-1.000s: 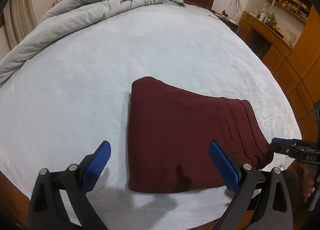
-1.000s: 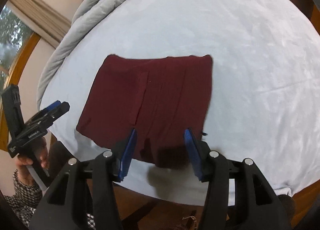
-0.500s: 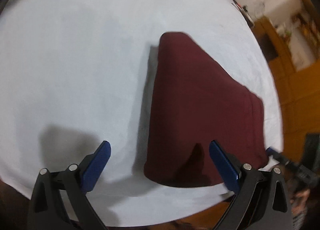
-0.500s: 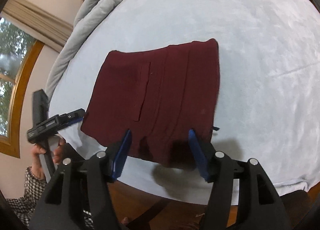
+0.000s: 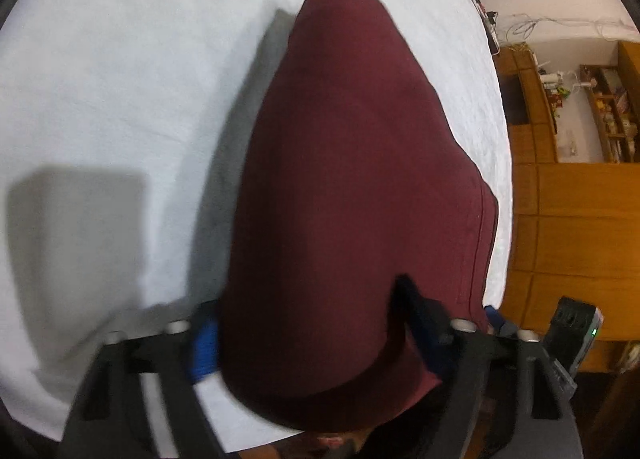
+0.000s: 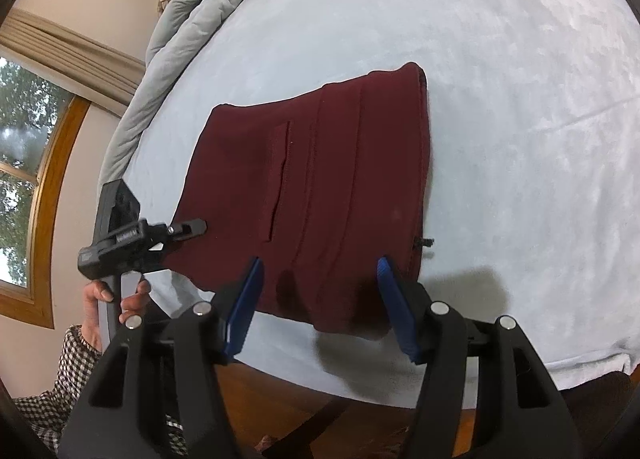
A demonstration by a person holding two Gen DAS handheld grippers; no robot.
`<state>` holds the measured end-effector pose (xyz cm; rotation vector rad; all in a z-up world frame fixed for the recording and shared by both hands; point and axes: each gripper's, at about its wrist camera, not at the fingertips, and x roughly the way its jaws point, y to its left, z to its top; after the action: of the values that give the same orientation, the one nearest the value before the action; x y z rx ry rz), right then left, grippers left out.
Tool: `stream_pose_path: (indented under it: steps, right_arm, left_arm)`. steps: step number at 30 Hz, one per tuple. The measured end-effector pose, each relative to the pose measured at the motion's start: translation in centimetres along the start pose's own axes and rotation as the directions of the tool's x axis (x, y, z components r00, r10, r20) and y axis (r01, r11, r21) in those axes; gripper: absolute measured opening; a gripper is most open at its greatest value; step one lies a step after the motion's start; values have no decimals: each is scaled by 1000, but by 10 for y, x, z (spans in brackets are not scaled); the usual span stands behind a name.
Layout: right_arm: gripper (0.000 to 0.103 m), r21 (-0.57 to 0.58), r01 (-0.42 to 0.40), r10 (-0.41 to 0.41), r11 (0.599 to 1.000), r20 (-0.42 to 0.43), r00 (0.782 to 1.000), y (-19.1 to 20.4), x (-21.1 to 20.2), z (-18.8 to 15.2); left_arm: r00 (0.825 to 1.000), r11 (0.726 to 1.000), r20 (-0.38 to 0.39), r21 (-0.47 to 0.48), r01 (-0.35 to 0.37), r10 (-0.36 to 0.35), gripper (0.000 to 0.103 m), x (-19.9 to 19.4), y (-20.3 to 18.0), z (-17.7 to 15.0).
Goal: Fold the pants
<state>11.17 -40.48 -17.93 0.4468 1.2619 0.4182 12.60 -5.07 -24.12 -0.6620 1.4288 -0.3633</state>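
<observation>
Left wrist view puts our left claw (image 5: 316, 343) right down at the near edge of the dark red pants (image 5: 352, 163), which lie folded into a compact slab on the white bed (image 5: 120, 59), close to the bed's near edge. The cloth fills the space between the 2 fingers: the blue pad of 1 finger (image 5: 204, 347) shows just beside the slab's left side, the other finger sits against or on top of the fabric further right, and the near corner of the slab overlaps the claw's throat. The jaws stand wide apart, so we read this claw as spread and straddling the corner, not pinching it; whether the pads touch cloth we cannot tell through the blur. From this claw the pants stretch straight ahead, their long axis running away from us toward the far side of the bed. In the right wrist view our right claw (image 6: 320, 303) hangs above the near hem, also spread wide and gripping nothing, with the waistband end (image 6: 416, 163) to its right and the pocket slit (image 6: 278, 187) ahead. There the left claw (image 6: 188, 228) appears at the slab's left corner, lower and closer to the fabric. We judge the left claw to be the nearer 1, so the coming move turns on it closing on that corner before any fold across the long axis.
</observation>
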Motion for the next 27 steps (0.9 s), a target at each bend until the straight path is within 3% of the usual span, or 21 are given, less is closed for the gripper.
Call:
stream_pose_path:
  steps: [3,5,7,9,13,16,19,23,27]
  right_arm:
    - [59,22,-22,22,1000,2,1000,-4,0,0]
    - [68,17,16,-16,1000,-1,1000,-6,0,-1]
    - [68,-9,67,-67,998,-13,998,-9,1,-1]
    - [68,-8,61,-61,998,-19,998,-14,1,0]
    - [80,36,-6,6,999,1,1000,-29,0,9]
    - [83,73,-87,89,994,-34,995,-49,12,17]
    - [84,94,-105,112,990,-78,991,-67,30,26]
    - [85,132,-204,219,970,-107,970,-82,51,34]
    - [90,122,-250,264,961,-126,956,-83,62,39]
  left_arm:
    - [999,999,30,2,32,-32,52,-10,5,-7]
    - [999,999,41,-4,33,-32,51,-9,14,-14]
    - [995,996,59,-27,85,-83,52,-2,23,-16]
    - [993,995,67,-33,96,-94,57,-4,23,-15]
    - [996,999,84,35,-7,4,75,-11,5,-10]
    - [992,993,98,82,-86,77,86,-15,-7,4]
    - [995,992,71,96,-81,74,87,-11,-11,19]
    - [997,988,16,132,-81,79,90,0,-12,26]
    - [999,984,-34,174,-25,31,92,10,-18,35]
